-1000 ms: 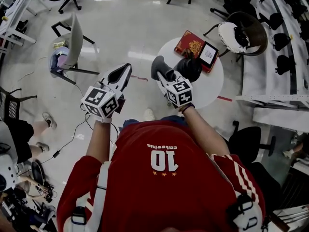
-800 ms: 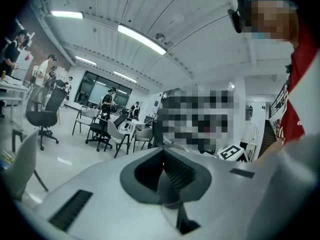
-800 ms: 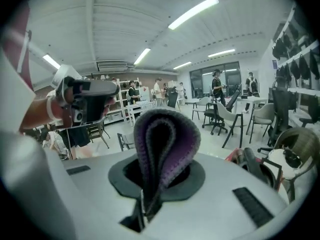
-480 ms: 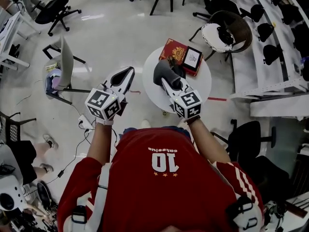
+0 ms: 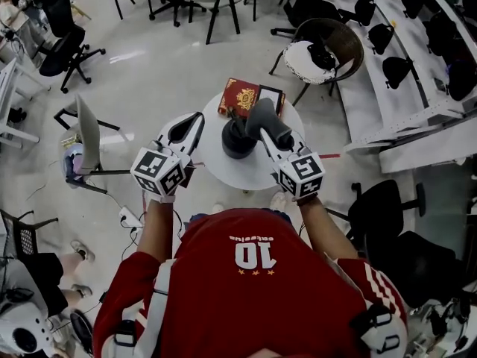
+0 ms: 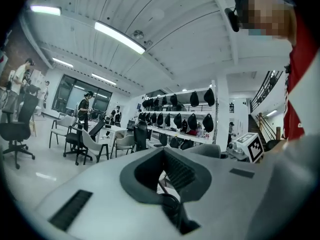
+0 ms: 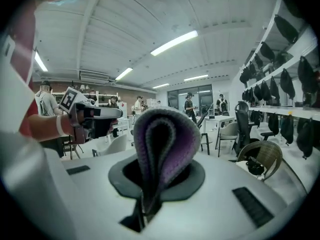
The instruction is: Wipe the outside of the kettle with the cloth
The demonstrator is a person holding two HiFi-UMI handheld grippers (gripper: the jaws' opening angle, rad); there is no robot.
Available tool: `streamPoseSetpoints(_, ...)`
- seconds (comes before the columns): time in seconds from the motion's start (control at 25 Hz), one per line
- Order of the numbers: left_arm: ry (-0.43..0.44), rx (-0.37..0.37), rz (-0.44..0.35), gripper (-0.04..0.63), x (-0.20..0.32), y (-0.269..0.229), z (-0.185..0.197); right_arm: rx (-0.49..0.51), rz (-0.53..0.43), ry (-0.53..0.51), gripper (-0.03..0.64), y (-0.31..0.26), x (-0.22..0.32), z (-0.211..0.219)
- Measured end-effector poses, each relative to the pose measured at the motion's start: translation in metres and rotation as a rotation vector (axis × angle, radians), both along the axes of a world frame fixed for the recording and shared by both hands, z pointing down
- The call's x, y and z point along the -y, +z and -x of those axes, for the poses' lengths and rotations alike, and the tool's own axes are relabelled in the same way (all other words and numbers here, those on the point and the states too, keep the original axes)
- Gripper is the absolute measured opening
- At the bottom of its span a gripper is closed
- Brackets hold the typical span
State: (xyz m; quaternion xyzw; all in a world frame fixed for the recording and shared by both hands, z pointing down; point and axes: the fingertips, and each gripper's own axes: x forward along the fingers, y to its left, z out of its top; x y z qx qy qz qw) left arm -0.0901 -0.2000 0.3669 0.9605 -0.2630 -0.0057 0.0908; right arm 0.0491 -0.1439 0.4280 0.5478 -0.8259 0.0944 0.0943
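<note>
- Kettle (image 5: 237, 139): dark, upright, on the round white table (image 5: 223, 171), roughly mid-table and a little toward the far edge; nothing on its outside shows signs of wiping, though it is too small in the head view to be sure.
- Cloth (image 7: 162, 144): grey outside, purple inside, folded into a loop; right gripper (image 5: 272, 136) has its jaws clamped on the lower end of the fold; in the head view the cloth sits just right of the kettle top, contact not readable; the right gripper view shows only room beyond the cloth, no kettle, so my guess is that it is held off the kettle.
- Left gripper (image 5: 197, 118): jaws together, nothing between them; over the table's left edge, apart from the kettle.
- Progress, as a judgement: cloth in hand and brought near; the wiping itself looks not yet begun; all sides of the kettle left to do.
- Table edges: red book (image 5: 240, 97) and a dark-framed tablet (image 5: 270, 95) lie at the far edge, just behind the kettle; near half and left side of the table are bare, so the open approach is from the near and left sides.
- Round about: wicker chair (image 5: 320, 51) beyond the far right; black office chair (image 5: 384, 211) near right; grey chair (image 5: 86, 136) well off to the left; open floor between.
</note>
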Motion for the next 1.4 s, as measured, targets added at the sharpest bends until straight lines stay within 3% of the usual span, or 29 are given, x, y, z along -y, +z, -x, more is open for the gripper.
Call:
streamPoseSetpoints(0.32, 0.043, 0.001, -0.022, 0.008, -0.001, -0.016, -0.053, 0.005, -0.047, 0.086, 0.043, -0.030, -0.012, -0.072)
streamPoseSetpoints(0.56, 0.043, -0.024, -0.017, 0.008, -0.002, -0.027, -0.074, -0.001, -0.086, 0.100, 0.043, -0.050, -0.016, -0.102)
streamPoseSetpoints(0.72, 0.044, -0.060, -0.004, 0.008, -0.005, -0.036, -0.080, 0.007, -0.109, 0.098, 0.043, -0.062, -0.017, -0.112)
streamPoseSetpoints(1.4, -0.038, -0.027, -0.025, 0.008, -0.006, -0.041, -0.074, 0.009, -0.166, 0.114, 0.043, -0.088, -0.010, -0.137)
